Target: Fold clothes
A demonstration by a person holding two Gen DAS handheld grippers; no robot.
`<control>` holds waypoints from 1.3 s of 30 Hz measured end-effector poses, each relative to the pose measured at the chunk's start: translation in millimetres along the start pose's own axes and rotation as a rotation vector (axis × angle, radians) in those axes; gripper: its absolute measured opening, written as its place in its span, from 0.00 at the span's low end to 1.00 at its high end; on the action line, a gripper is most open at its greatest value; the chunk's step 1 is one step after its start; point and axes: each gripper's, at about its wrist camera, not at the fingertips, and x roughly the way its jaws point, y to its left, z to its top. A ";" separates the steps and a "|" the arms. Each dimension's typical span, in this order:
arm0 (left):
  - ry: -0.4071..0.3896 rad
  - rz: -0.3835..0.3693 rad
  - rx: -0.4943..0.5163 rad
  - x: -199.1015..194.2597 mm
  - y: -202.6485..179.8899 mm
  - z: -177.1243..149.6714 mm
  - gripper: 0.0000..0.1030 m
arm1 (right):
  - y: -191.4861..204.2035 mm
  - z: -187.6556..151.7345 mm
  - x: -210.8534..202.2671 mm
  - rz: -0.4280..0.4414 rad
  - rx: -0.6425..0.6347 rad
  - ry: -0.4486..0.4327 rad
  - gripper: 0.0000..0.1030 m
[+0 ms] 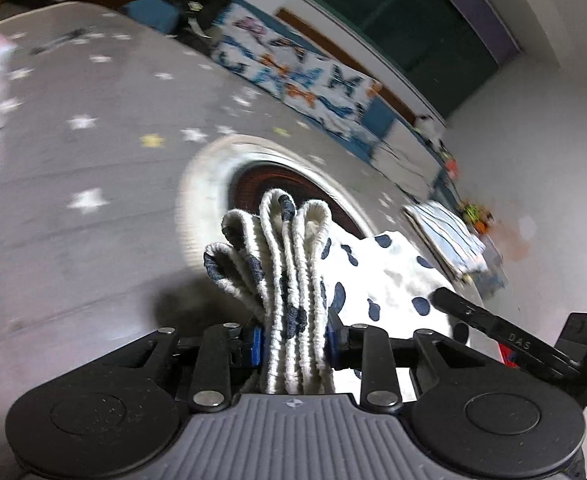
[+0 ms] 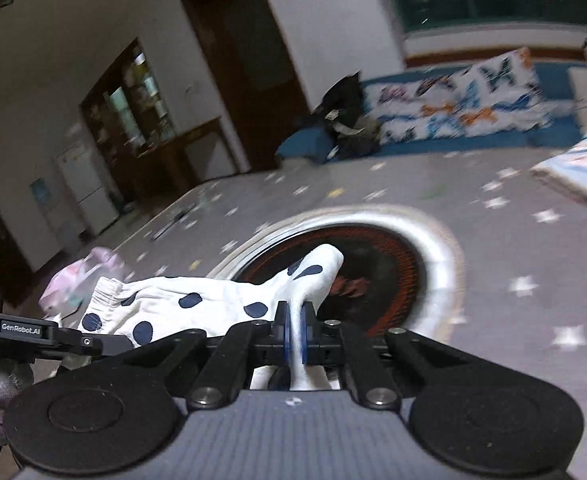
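While both grippers pinch it, dotted garment (image 2: 181, 304) stretches sideways — left–right.

Grey star-print mat (image 1: 73, 152) fills frame centre. On it: round white-rimmed dark basket (image 2: 433, 248) at centre, folded striped cloth (image 2: 581, 168) right edge, pink garment (image 2: 81, 276) lower left.

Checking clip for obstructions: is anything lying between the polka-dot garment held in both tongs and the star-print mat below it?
Yes. A round rug with a dark red centre lies on the star-print mat directly under the polka-dot garment. Left tongs and right tongs both clamp the fabric; nothing separates them from it.
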 end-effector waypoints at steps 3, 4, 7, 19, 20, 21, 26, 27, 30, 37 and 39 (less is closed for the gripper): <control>0.033 -0.036 0.061 25.8 -29.4 7.7 0.30 | -20.0 2.5 -30.1 -0.082 0.018 -0.050 0.04; 0.047 -0.045 0.081 35.5 -39.7 9.5 0.30 | -27.6 3.2 -40.5 -0.112 0.027 -0.067 0.04; 0.087 -0.078 0.137 64.2 -69.6 11.4 0.30 | -51.0 3.0 -67.4 -0.190 0.060 -0.105 0.04; 0.209 -0.125 0.315 159.5 -156.1 -1.0 0.30 | -130.0 -7.5 -124.7 -0.409 0.143 -0.136 0.04; 0.212 -0.122 0.329 164.4 -160.6 -2.3 0.30 | -135.0 -9.5 -125.8 -0.420 0.150 -0.133 0.04; 0.216 -0.119 0.341 170.0 -164.4 -3.9 0.30 | -139.2 -11.3 -126.1 -0.431 0.155 -0.130 0.04; 0.248 -0.101 0.383 188.2 -176.8 -12.4 0.31 | -158.1 -22.0 -126.8 -0.469 0.183 -0.105 0.04; 0.253 -0.097 0.390 190.8 -178.7 -13.7 0.31 | -160.6 -23.8 -126.4 -0.474 0.186 -0.098 0.04; 0.255 -0.085 0.407 192.8 -180.4 -14.2 0.34 | -164.5 -26.0 -123.4 -0.484 0.184 -0.078 0.04; 0.237 -0.044 0.464 194.5 -185.1 -15.2 0.47 | -166.4 -27.8 -118.5 -0.523 0.157 -0.042 0.09; 0.231 -0.032 0.481 194.9 -186.5 -15.5 0.51 | -166.5 -27.4 -119.1 -0.537 0.149 -0.043 0.11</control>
